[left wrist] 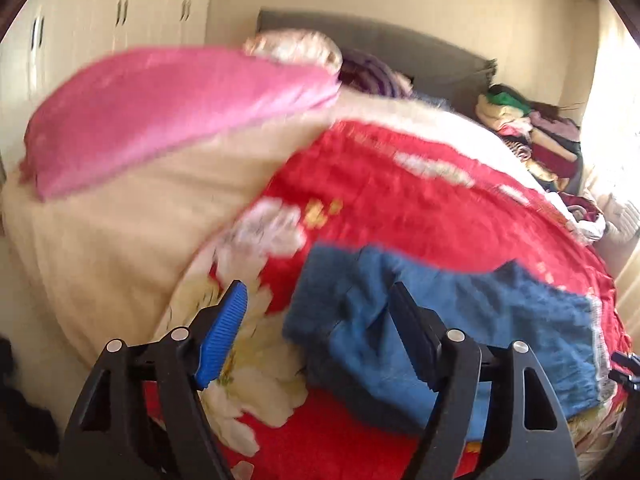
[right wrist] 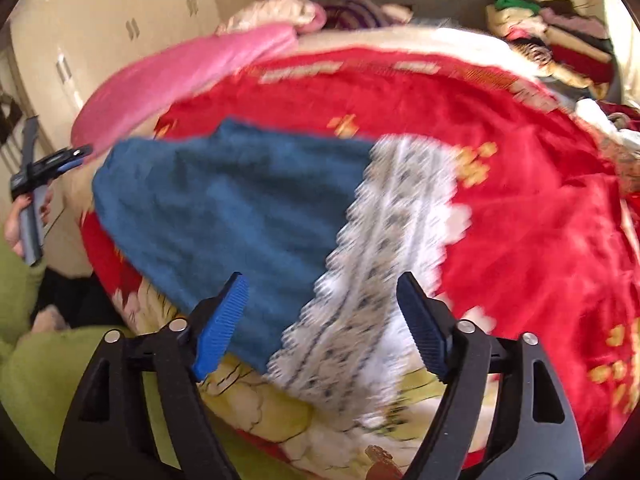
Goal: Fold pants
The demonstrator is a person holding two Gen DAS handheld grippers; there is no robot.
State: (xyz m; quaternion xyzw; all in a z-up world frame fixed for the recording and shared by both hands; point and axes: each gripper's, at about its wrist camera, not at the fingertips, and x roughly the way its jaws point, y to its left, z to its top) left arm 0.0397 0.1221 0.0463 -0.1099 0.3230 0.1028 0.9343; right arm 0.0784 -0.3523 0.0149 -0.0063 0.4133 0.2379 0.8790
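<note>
So, both wrist views are motion-blurred. The blue pants (left wrist: 440, 336) lie flat on a red floral blanket (left wrist: 420, 200) spread over the bed, near the front edge. In the right wrist view the pants (right wrist: 224, 208) run from the left side toward the centre, w/ a white lace-trimmed part (right wrist: 384, 248) at their right end; can't tell through the blur whether that lace belongs to the pants or is a separate piece.

Left gripper (left wrist: 320, 332) has its jaws spread wide, nothing between them; it hangs above the pants' left end, and its right finger overlaps the blue cloth in the view, contact unclear. Right gripper (right wrist: 322, 324) is also spread wide & empty, above the lace part.

In the right wrist view the left gripper (right wrist: 76, 156) shows at the far left, held by the person's hand (right wrist: 18, 224), green sleeve below.

A pink blanket (left wrist: 168, 112) lies on cream bedding (left wrist: 120, 240) to the left. A pile of clothes (left wrist: 532, 136) sits at the far right by the grey headboard (left wrist: 380, 40). Cream wardrobe doors (left wrist: 120, 12) stand behind.
</note>
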